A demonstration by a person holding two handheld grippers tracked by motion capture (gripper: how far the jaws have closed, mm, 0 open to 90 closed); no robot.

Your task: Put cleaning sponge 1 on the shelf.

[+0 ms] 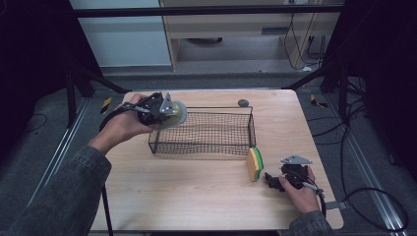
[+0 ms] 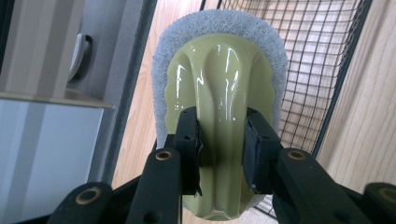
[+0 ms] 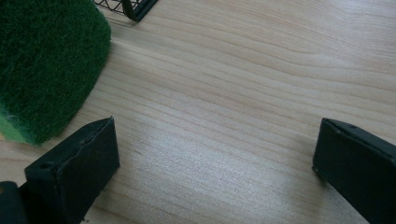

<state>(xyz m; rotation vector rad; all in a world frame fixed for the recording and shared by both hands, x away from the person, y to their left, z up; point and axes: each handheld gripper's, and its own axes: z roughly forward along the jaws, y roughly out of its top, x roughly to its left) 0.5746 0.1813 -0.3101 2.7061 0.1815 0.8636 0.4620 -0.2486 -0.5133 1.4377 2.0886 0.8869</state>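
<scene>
We held the left tool [image 1: 164, 112] over the wire basket's [image 1: 203, 132] nine o'clock end, its jaws clamped on the green handle of a scrubbing pad [image 2: 219, 102] — the pad's white fleece rim faced away from the tool, toward the basket mesh. In the high view the scrubbing pad [image 1: 176, 115] hung just above the basket's rim, clear of the table [image 1: 196, 182]. Our right tool [image 1: 273, 182] rested low at about four o'clock on the table, jaws spread wide with bare wood between them — the yellow-and-green sponge [image 1: 254, 163] stood on edge just beside it.
</scene>
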